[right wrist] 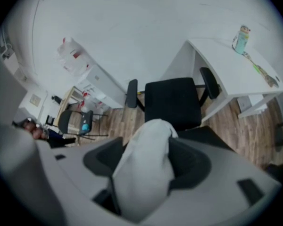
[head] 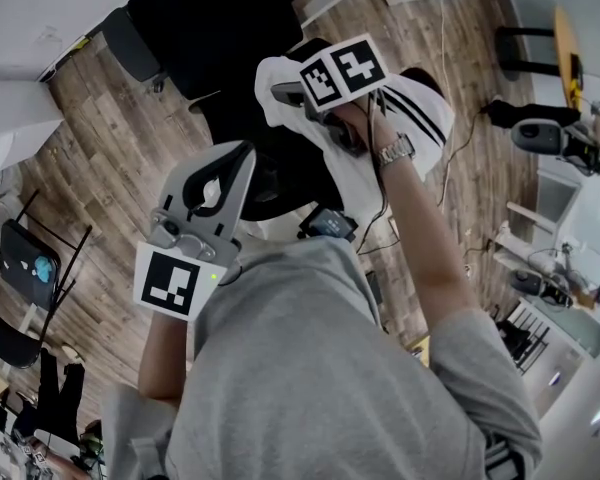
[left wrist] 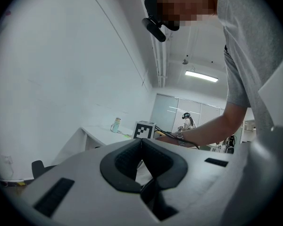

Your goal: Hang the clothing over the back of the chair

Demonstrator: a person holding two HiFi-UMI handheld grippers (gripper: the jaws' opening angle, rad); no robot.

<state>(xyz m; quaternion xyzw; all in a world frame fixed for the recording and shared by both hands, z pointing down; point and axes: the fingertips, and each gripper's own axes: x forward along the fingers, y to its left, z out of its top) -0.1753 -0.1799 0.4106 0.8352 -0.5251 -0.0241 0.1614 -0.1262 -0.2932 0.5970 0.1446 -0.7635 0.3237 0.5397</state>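
- Head view: the right tongs (head: 330, 128) point steeply down onto the clothing (head: 420, 108). The garment is bunched under and around the tongs and seems to lie over the back of the black chair (head: 215, 23).
- The clothing is white with black stripes along one edge, and it hangs down on the side nearer the person.
- The left tongs (head: 230, 168) are held up well apart from the garment and touch nothing.
- Left gripper view: the left tongs (left wrist: 141, 142) have their pad tips together with nothing between them.
- Beyond them are the person's forearm (left wrist: 212, 128) and the marker cube (left wrist: 144, 129) of the right tongs. A bottle (left wrist: 116, 125) stands on a white worktop (left wrist: 96, 136); what it holds cannot be made out.
- Right gripper view: the right tongs (right wrist: 146, 166) stand wide apart. A thick, rounded fold of the white clothing (right wrist: 146, 173) lies between the pads and fills most of the gap.
- Past the fold is the chair (right wrist: 172, 102), with its seat and both armrests in view. Beside it, the bottle (right wrist: 241, 39) stands on the worktop (right wrist: 217, 65).
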